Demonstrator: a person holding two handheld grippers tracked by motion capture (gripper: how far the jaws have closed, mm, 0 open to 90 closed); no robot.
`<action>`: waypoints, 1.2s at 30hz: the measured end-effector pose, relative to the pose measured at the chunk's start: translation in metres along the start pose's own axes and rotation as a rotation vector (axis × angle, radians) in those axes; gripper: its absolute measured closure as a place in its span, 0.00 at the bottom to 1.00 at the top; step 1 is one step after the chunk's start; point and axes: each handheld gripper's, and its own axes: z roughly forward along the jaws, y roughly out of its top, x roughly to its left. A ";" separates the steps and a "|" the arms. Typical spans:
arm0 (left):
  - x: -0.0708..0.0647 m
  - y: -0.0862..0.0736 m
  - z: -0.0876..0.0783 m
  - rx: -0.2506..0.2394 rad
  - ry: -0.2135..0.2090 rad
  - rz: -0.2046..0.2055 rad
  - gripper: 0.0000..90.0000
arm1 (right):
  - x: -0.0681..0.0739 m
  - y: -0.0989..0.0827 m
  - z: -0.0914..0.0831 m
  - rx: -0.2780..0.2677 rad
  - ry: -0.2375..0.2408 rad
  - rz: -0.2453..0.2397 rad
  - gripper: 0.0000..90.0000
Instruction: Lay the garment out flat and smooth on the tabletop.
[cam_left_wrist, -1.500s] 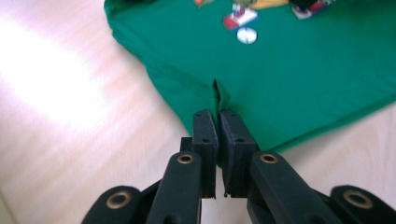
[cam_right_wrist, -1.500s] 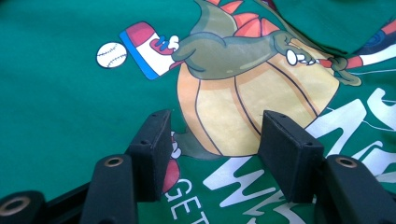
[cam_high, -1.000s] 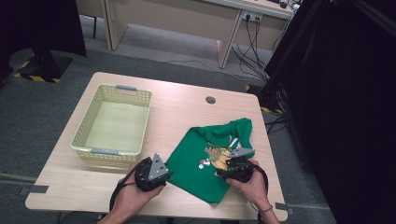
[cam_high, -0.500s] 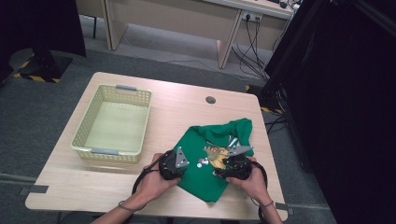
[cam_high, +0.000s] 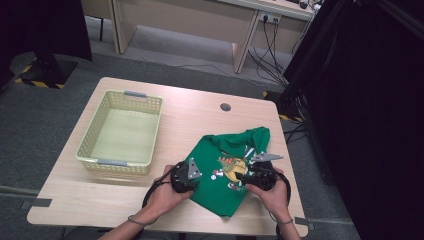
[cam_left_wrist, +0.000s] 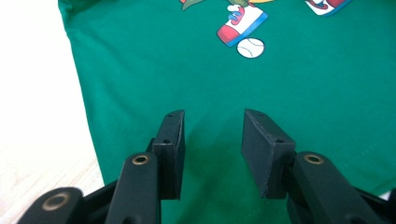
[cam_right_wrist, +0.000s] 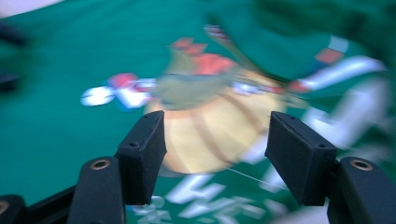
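Left gripper: two matte black, blocky jaws with flat rectangular pads and brass-coloured rivets, standing apart over plain green cloth, nothing pinched between them; in the high view, held at the near left edge of the garment, grey three-cornered plate on top. Right gripper: same black jaws, spread wider, just opened further, no cloth between the pads; in the high view, poised over the printed chest area, black cable trailing toward the wrist.

Green T-shirt: soft knit, smooth, lying mostly flat on the near right part of the table, upper portion rumpled and folded over toward the far side. Cartoon print on the front: red, white and blue shoe shapes, a small white baseball with stitching; blurred orange rounded patch in the right gripper view.

Table: pale wood-grain top, rounded corners, a small round grommet hole near the far edge. Basket: pale yellow-green plastic, rectangular, lattice walls, grey handles at both short ends, left of the shirt and apart from it.
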 end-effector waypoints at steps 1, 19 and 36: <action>0.000 0.000 0.000 0.000 0.000 0.000 0.66 | -0.005 0.000 -0.001 0.012 -0.030 0.028 0.41; -0.034 -0.016 -0.021 -0.007 -0.099 -0.007 0.68 | -0.018 0.015 0.032 0.141 -0.043 0.028 0.40; -0.039 -0.010 -0.028 -0.008 -0.188 -0.022 0.60 | 0.005 0.055 0.051 0.043 0.081 -0.052 0.40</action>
